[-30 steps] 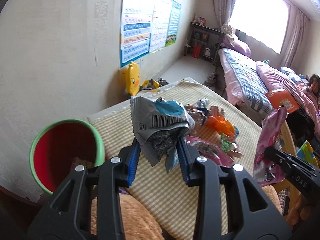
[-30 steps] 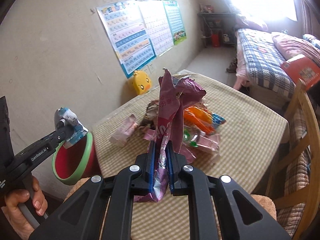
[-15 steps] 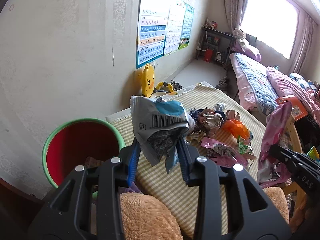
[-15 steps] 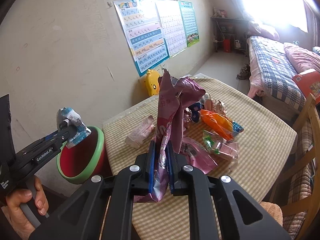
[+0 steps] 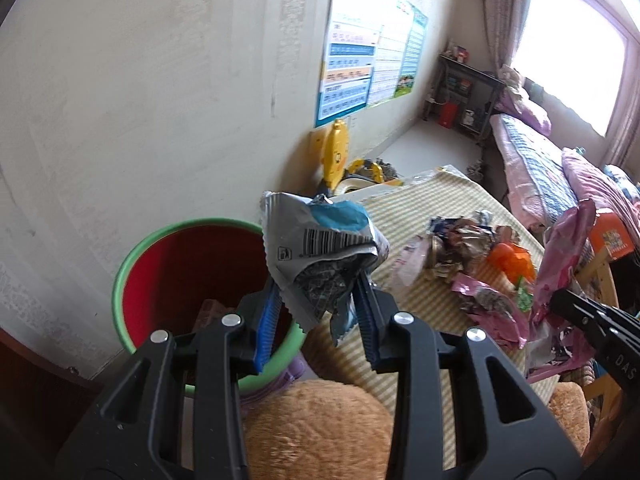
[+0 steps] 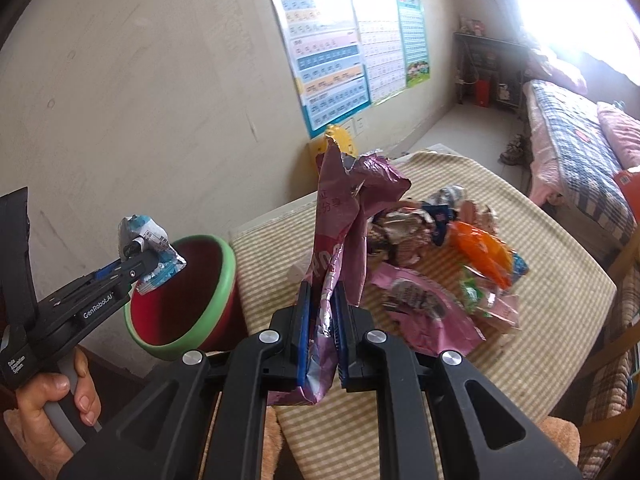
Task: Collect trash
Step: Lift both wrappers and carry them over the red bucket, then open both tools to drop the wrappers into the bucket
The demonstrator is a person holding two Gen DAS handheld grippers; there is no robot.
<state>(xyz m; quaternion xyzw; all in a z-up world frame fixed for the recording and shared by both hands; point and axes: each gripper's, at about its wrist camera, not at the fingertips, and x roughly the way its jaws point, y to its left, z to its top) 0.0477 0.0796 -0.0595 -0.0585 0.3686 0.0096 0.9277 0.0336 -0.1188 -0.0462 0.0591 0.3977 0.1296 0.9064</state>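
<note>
My left hand-held gripper (image 5: 316,312) clamps the crumpled silver wrapper (image 5: 320,248) at the red bin's (image 5: 180,264) rim for dropping, my right hand-held gripper (image 6: 322,328) pinches the pink wrapper (image 6: 344,216) above the desk's (image 6: 540,264) near-left corner

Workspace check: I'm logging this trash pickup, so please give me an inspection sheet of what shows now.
Surface: table under a checked beige cloth.
Job's things: red bin with green rim beside the table edge; something lies inside.
Clutter: pile of wrappers on the cloth, pink, orange and silver.
Grippers: left gripper shut on a crumpled grey and blue wrapper, near the bin rim; right gripper shut on a tall pink wrapper.
Cables: nothing seen.
Surroundings: wall charts, yellow duck toy, bed, bright window.
</note>
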